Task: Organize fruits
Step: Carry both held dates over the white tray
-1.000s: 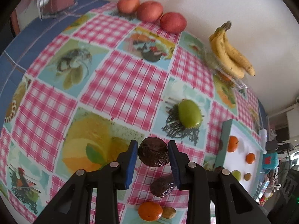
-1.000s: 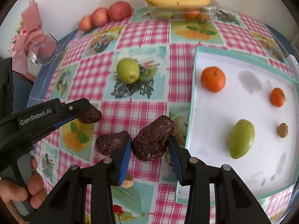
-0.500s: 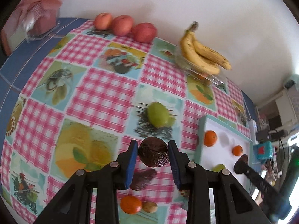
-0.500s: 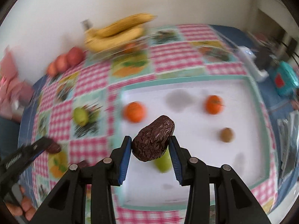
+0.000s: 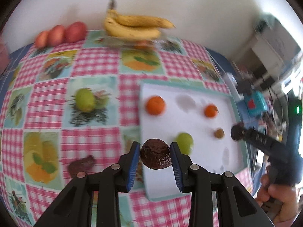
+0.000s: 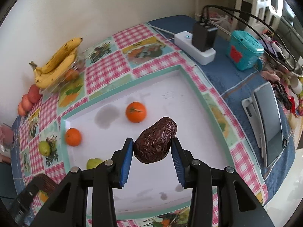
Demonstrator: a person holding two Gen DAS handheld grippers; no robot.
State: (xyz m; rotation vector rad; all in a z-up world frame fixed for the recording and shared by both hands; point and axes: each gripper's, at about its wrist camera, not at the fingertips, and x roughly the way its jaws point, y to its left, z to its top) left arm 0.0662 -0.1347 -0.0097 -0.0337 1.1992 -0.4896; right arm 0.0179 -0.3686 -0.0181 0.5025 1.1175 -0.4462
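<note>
Dates: one gripped in each tool, left (image 5: 155, 159), right (image 6: 151, 149) | tray (image 6: 191, 87): two oranges, green fruit

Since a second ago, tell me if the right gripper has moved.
Yes. The right gripper, shut on its date, has swung rightward from the tablecloth beside the tray to over the tray's white floor, past both oranges.
</note>
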